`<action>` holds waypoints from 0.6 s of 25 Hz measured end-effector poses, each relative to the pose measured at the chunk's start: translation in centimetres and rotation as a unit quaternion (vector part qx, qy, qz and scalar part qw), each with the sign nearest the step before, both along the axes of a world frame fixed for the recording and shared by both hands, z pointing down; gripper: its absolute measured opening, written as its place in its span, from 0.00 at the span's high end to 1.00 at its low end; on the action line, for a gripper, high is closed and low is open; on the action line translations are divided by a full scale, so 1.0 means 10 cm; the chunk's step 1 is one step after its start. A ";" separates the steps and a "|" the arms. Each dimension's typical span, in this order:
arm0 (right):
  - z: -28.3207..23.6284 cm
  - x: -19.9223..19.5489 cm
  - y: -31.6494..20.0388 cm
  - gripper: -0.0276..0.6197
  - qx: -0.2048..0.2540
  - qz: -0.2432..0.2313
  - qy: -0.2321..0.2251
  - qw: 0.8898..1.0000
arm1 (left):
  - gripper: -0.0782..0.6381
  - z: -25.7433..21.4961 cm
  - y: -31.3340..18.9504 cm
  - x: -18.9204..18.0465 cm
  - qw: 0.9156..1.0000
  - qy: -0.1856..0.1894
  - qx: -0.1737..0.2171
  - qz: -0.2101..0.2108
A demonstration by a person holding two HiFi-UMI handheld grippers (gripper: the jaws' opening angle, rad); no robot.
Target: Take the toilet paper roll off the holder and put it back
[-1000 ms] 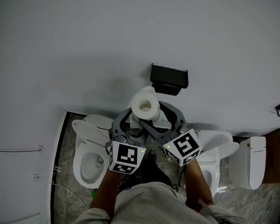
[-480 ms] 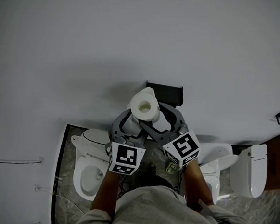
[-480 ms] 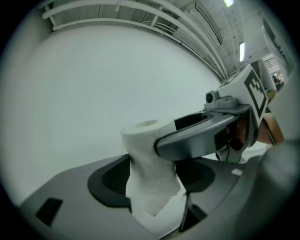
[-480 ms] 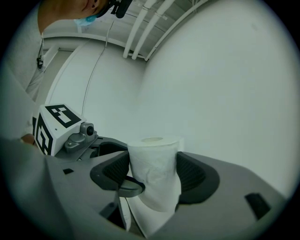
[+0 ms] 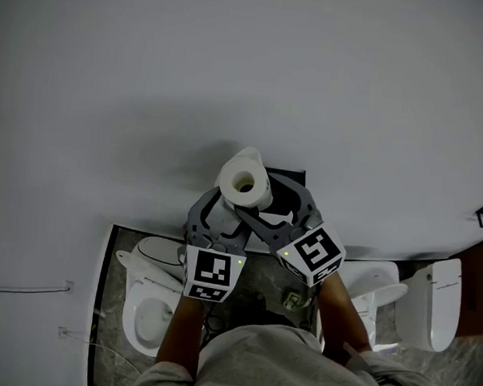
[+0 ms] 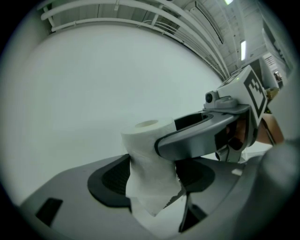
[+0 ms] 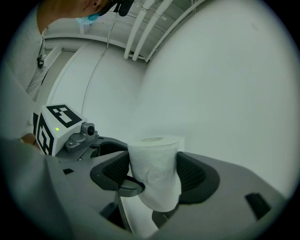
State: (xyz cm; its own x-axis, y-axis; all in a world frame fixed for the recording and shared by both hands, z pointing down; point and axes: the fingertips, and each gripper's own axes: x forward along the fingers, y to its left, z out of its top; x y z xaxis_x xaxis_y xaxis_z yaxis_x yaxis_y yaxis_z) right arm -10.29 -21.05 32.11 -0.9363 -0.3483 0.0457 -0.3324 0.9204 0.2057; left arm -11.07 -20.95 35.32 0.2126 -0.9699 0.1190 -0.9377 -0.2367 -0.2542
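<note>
Roll off the holder, gripped from both sides: I have the roll [image 5: 244, 181] lifted clear and held against the white wall [image 5: 235, 63], its open core facing the head camera. The left gripper [image 6: 154, 176] has its jaws closed on the roll's body, the pads pressing it in at the waist. The right gripper [image 7: 153, 176] is clamped on the same roll from the other side, pads touching the paper on both flanks. The two sets of jaws cross each other, one jaw of each showing in the other's view.

The black holder [image 5: 295, 176] sits on the wall just behind the right gripper, mostly hidden by it. I cannot see its bar or how it takes the roll. I judge the taking-off done and the putting-back the step in hand.

The next move, as I see it, calls for lining the core up with the holder's support and easing the roll on. One gripper may have to let go first, since the crossed jaws crowd the roll and screen the holder.

Below stand a toilet [image 5: 151, 306] at left and two more [image 5: 375, 294] at right, well apart from the work. A loose torn edge of paper hangs from the roll and could snag.
</note>
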 end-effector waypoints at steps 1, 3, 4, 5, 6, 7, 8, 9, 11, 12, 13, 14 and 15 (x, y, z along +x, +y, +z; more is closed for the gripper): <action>-0.01 0.01 -0.05 0.49 -0.001 -0.002 0.000 1.000 | 0.46 -0.01 -0.05 0.01 1.000 0.000 -0.001 -0.001; -0.03 0.04 -0.16 0.49 -0.003 -0.005 -0.005 1.000 | 0.46 -0.03 -0.16 0.04 1.000 -0.002 -0.003 -0.003; -0.06 0.07 -0.22 0.49 -0.003 -0.006 -0.008 1.000 | 0.46 -0.05 -0.22 0.07 1.000 -0.003 -0.002 -0.004; -0.08 0.09 -0.29 0.49 -0.003 -0.005 -0.011 1.000 | 0.46 -0.06 -0.28 0.09 1.000 -0.005 -0.002 -0.004; -0.09 0.11 -0.35 0.49 -0.002 -0.004 -0.014 1.000 | 0.46 -0.08 -0.34 0.10 1.000 -0.006 -0.001 -0.003; -0.10 0.12 -0.41 0.49 -0.003 -0.003 -0.017 1.000 | 0.46 -0.09 -0.40 0.11 1.000 -0.007 -0.001 -0.002; -0.09 0.12 -0.45 0.49 -0.004 -0.001 -0.018 1.000 | 0.46 -0.09 -0.44 0.11 1.000 -0.007 -0.002 -0.001; -0.09 0.12 -0.49 0.49 -0.005 0.001 -0.021 1.000 | 0.46 -0.08 -0.48 0.10 1.000 -0.007 -0.004 0.000; -0.07 0.12 -0.54 0.49 -0.009 0.000 -0.025 1.000 | 0.46 -0.06 -0.53 0.11 1.000 -0.006 -0.007 0.002; -0.06 0.12 -0.57 0.49 -0.013 0.001 -0.024 1.000 | 0.46 -0.06 -0.55 0.11 1.000 -0.005 -0.008 0.004; -0.04 0.13 -0.60 0.49 -0.016 0.002 -0.023 1.000 | 0.46 -0.05 -0.57 0.11 1.000 -0.003 -0.008 0.007; -0.03 0.13 -0.63 0.49 -0.017 0.003 -0.022 1.000 | 0.46 -0.04 -0.60 0.11 1.000 -0.001 -0.007 0.009; -0.03 0.12 -0.66 0.49 -0.016 0.004 -0.024 1.000 | 0.46 -0.03 -0.63 0.10 1.000 0.001 -0.007 0.010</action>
